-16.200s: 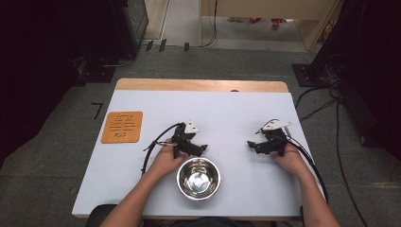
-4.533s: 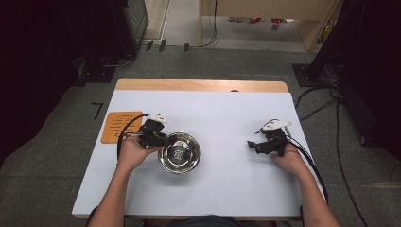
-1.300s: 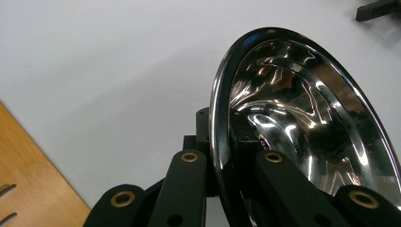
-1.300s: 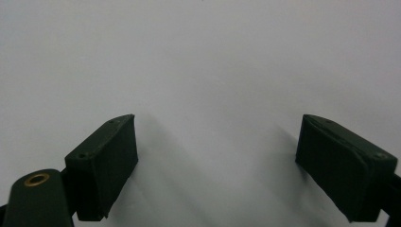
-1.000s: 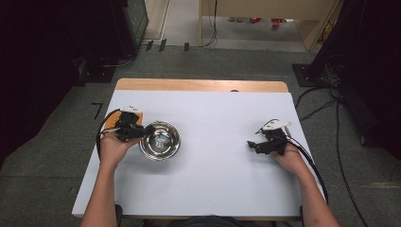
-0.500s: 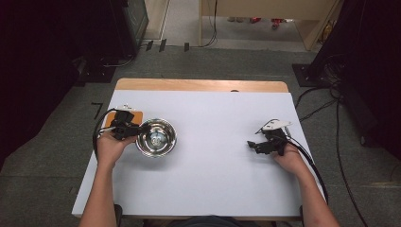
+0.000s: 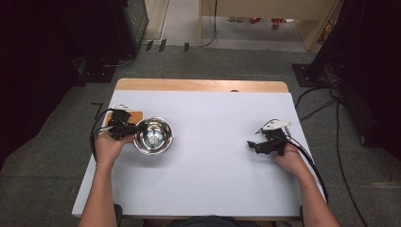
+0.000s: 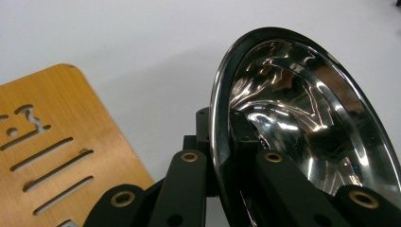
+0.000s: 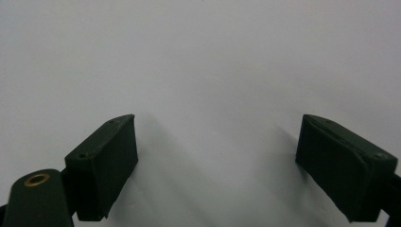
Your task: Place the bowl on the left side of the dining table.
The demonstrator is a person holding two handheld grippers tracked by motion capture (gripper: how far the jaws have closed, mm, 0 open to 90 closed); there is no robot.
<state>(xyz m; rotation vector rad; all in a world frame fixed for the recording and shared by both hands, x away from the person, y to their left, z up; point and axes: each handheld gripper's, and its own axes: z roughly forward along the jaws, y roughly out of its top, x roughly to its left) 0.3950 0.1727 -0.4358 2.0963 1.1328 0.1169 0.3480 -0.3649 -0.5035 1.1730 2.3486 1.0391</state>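
While the person's left hand rests at the left edge of the white worktop, the left tool has its jaws clamped on the rim of the steel bowl, one jaw outside the wall and one inside. In the left gripper view that grip is plain: the polished rim runs down between the two black jaws, and the mirror-like inside of the bowl curves away to the right. The bowl sits in the left part of the worktop, just beside the orange slotted board, which lies at the left edge and is partly covered by the tool in the high view. In the left gripper view the board lies flat on the worktop, left of the jaws, its cut slots facing up. Well apart, on the right side of the worktop, the right hand holds the right tool, its cable trailing off toward the right edge. In the right gripper view its jaws stand wide apart, with bare white worktop between them and no object in the gap.
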